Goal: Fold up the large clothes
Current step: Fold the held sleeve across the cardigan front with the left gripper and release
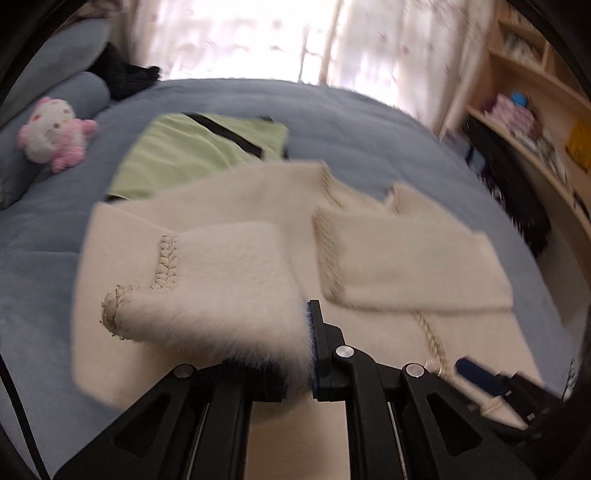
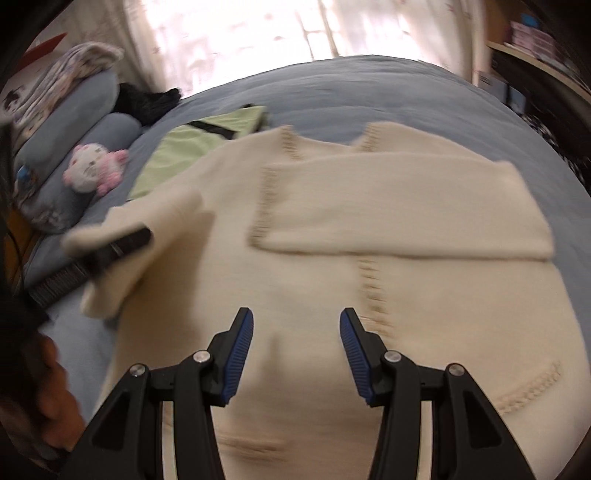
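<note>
On blue bed [image 2: 369, 85]: cream sweater [image 2: 406, 295], green garment [image 2: 173, 155]; curtained window [image 2: 240, 33] behind.

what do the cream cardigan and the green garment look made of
Cardigan: seemingly a fuzzy wool-like knit, matte; fine hairs fringe the sleeve edge in the left wrist view, with braided tan stitching along seams. Green garment: apparently thin smooth woven cloth, lying flat; blur hides the weave.

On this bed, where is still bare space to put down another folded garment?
Free: the blue-grey bedspread between the cream knitted sweater and the curtained window. Crowded: the left side, where the light green folded garment, pink-and-white plush toy and pillows lie close together.
</note>
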Available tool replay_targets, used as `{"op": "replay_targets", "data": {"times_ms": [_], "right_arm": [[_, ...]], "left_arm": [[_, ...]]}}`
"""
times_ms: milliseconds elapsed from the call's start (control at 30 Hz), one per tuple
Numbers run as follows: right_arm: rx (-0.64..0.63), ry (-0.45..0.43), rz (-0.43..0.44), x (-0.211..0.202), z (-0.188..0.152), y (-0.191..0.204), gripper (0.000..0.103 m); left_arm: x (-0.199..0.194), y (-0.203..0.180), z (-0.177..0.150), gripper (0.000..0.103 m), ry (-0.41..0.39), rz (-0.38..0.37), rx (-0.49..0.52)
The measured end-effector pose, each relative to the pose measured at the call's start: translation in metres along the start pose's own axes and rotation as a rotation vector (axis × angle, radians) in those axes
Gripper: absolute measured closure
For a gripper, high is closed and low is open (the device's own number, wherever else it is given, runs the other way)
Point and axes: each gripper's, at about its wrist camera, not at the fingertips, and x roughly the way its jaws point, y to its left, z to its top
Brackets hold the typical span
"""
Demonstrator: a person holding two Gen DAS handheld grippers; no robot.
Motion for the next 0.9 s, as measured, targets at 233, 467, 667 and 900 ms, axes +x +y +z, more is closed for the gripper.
{"op": "replay_targets", "data": {"times_ms": [233,467,667,900], "right_arm": [[0.047,0.024,-0.004,0.001,-0.006,-0.046,0.054],[-0.001,0.016,0.081,-0.001,-0.001,-0.035,0.054],[-0.133,0.007,0.153,-0.002,0.011,0.006,0.042],[-0.406,-0.016,0.185,0.003,0.01,0.09,0.038]], "left_arm": [[0.038,-0.027,-0.031,0.057,0.107,0.006,0.056],[-0.006,-0.01,-0.021,0.021,0.073,-0.129,-0.034],[-0.058,0.039,-0.028,0.021,-0.006,-0.047,-0.107],[-0.077,0.102,-0.047,0.021,-0.01,0.088,-0.222]]}}
